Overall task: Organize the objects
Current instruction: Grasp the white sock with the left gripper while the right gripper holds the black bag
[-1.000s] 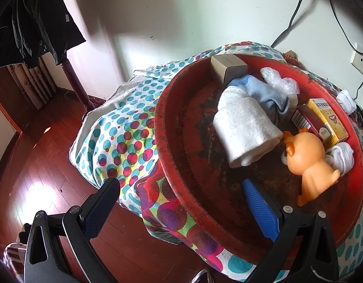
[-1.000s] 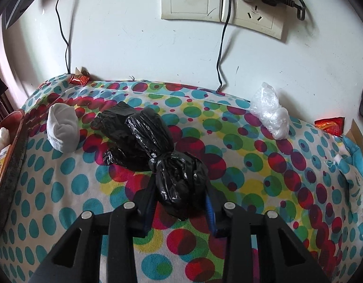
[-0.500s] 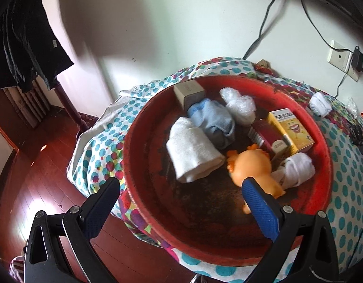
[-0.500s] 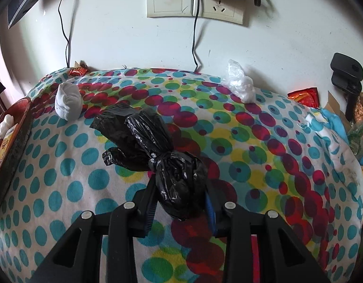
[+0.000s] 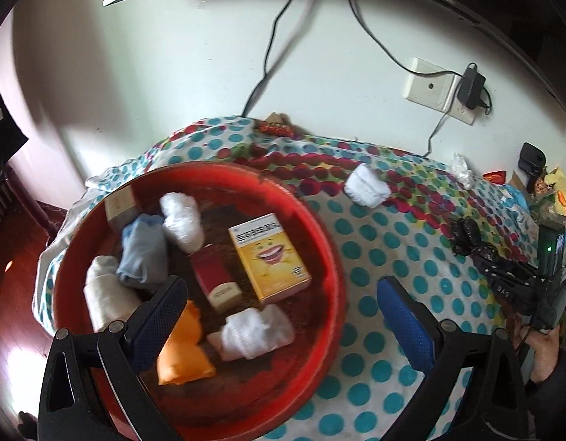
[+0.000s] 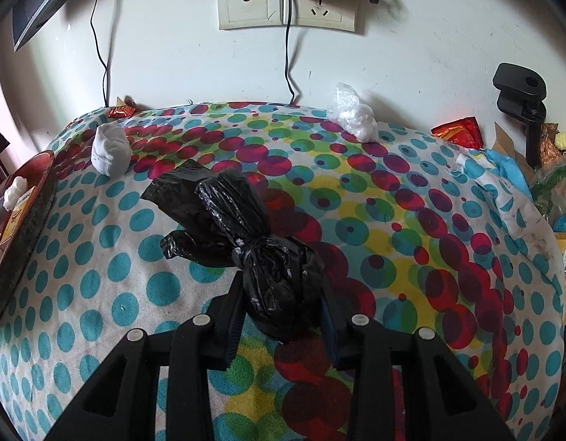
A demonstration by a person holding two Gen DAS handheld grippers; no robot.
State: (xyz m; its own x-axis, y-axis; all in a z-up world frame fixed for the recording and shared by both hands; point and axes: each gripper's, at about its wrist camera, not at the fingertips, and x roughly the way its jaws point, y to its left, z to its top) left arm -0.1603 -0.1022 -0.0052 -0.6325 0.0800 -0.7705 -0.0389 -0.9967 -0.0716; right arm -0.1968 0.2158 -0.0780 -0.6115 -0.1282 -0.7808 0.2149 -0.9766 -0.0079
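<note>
Right gripper (image 6: pixel 281 316) clamped on the knotted black bag (image 6: pixel 279 286), low centre of the right wrist view, its loose tail trailing up-left above the dotted cloth (image 6: pixel 99 275); left gripper (image 5: pixel 279 316) spread wide and empty at the bottom of the left wrist view, over the near rim of the red basin (image 5: pixel 334 268). Best carried leftward toward that basin, at the left edge of the right view, squeeze kept firm on the slippery film, tail lifted clear of the rim, then released over a bare patch beside the yellow box (image 5: pixel 270 257).
</note>
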